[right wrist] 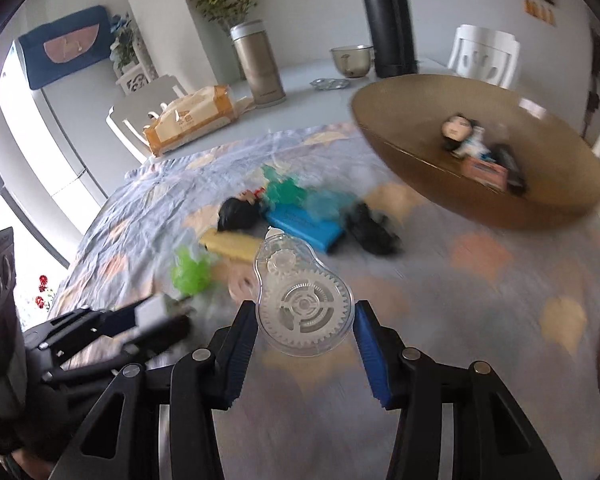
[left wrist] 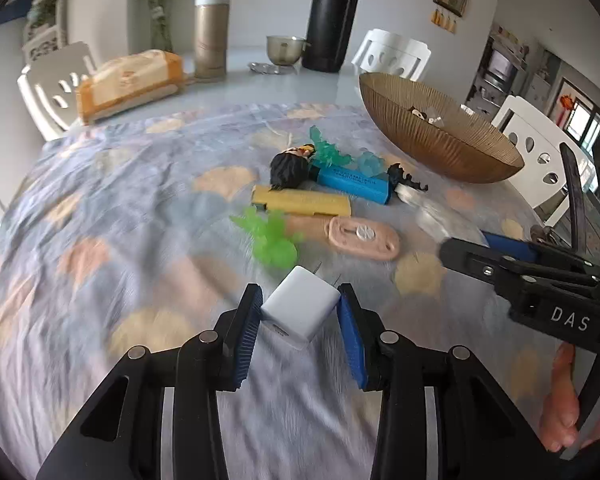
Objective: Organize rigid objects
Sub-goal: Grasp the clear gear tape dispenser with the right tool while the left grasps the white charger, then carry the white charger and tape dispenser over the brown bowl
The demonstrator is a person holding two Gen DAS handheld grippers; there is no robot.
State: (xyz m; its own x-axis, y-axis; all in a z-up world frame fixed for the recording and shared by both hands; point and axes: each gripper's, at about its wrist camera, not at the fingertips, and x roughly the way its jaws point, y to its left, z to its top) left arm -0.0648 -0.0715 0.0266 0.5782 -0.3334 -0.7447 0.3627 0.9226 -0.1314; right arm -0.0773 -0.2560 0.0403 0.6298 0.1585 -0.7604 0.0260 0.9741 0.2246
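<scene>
While gripped, tape dispenser (right wrist: 300, 304) points toward bowl (right wrist: 420, 152).

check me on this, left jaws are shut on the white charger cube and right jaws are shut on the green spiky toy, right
Only the second part is wrong. The right gripper holds the clear tape dispenser, as the right wrist view shows; the green spiky toy lies on the cloth. The left gripper does hold the white charger cube.

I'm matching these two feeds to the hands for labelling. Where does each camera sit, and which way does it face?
Left wrist: on the left gripper, angled down over the cloth toward the brown bowl; its fingers clamp a white charger; a bare hand works the right gripper.
Right wrist: on the right gripper, angled down the same way; its fingers clamp a clear tape dispenser.
Shared: bowl, green toy, each other's gripper.
</scene>
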